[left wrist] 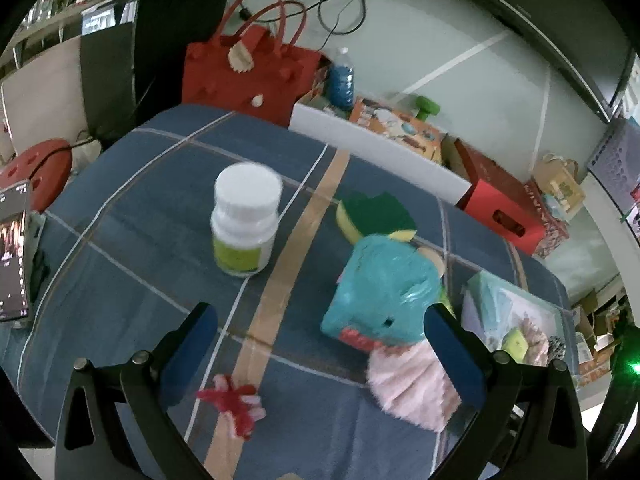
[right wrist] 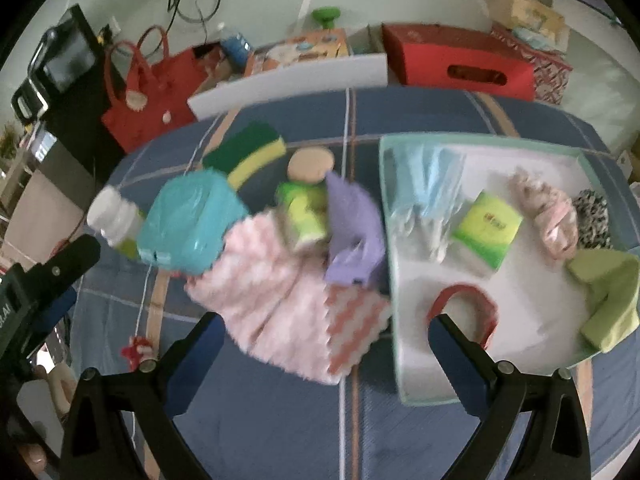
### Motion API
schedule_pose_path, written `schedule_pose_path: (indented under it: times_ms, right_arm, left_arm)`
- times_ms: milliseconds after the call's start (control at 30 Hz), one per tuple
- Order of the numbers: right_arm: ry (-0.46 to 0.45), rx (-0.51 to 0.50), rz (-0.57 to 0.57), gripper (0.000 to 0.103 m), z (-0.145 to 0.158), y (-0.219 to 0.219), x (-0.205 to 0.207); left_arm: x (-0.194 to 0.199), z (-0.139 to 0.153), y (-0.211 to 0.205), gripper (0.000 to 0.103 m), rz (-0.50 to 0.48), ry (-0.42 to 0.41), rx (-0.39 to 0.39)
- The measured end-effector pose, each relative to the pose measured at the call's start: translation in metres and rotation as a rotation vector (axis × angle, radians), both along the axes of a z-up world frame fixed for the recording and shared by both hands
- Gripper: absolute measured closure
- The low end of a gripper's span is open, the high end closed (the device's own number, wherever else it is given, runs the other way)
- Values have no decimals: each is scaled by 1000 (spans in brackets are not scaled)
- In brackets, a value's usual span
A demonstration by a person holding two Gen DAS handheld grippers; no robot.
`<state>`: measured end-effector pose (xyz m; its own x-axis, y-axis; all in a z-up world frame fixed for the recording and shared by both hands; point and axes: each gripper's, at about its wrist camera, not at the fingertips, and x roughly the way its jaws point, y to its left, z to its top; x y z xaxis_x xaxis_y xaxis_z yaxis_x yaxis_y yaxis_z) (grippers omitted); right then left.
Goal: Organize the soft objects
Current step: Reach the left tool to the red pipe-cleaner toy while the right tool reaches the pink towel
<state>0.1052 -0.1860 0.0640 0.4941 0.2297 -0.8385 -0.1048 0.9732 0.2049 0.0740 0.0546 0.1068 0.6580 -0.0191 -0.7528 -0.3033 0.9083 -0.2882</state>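
My left gripper [left wrist: 320,344] is open and empty above the blue checked tablecloth. A teal plastic pack [left wrist: 380,284] and a pink fluffy cloth [left wrist: 412,384] lie by its right finger; a red-white pom-pom [left wrist: 236,404] lies between the fingers. My right gripper [right wrist: 324,352] is open and empty over the pink cloth [right wrist: 276,292] and the tray's left edge [right wrist: 394,280]. The pale green tray holds a red band [right wrist: 468,304], a green tissue pack [right wrist: 486,228], a blue mask pack [right wrist: 432,184], a pink scrunchie [right wrist: 548,212] and a green cloth [right wrist: 608,300]. A purple cloth [right wrist: 352,224], a doll [right wrist: 308,192] and a sponge [right wrist: 248,152] lie left of the tray.
A white pill bottle [left wrist: 244,220] stands on the table; it also shows in the right wrist view [right wrist: 114,216]. A white board [left wrist: 376,148], red boxes [right wrist: 456,60] and a red bag [left wrist: 248,72] line the far edge. The left gripper's body [right wrist: 36,292] sits at the left.
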Motion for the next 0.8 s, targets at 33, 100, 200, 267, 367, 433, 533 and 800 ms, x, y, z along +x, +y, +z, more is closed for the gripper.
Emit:
schedule_pose_path:
  times_ms: [33,100,200,267,367,433,533,800]
  right_arm:
    - [11,-3,8,0,-3,3,-1]
    - [26,-12,21,0,-8,8,-3]
    - [43,-28,38,0,-15,16,-5]
    - [52,-36,50,0,-18,20,-6]
    - [61,-44,63,0,-22,25,-7]
    - [64,-50,75,0,-24,28,-7]
    - [79,-59,87,0,-30,33,-5]
    - [127,-74,107,0,-48,43,4]
  left_arm:
    - [-1,-3,2,0,4,12,-6]
    - [-4,-10,9,0,16,34,-23]
    - [-10,-21,18,0,35,72,-32]
    - [-13,-28,23,0,41,93,-34]
    - [-16,-40,27,0,50,138,-28]
    - [-17,-47,30,0,53,163,-32]
    - [-16,-53,28,0,49,181,-18]
    - [-11,-76,22,0,2,253,-31]
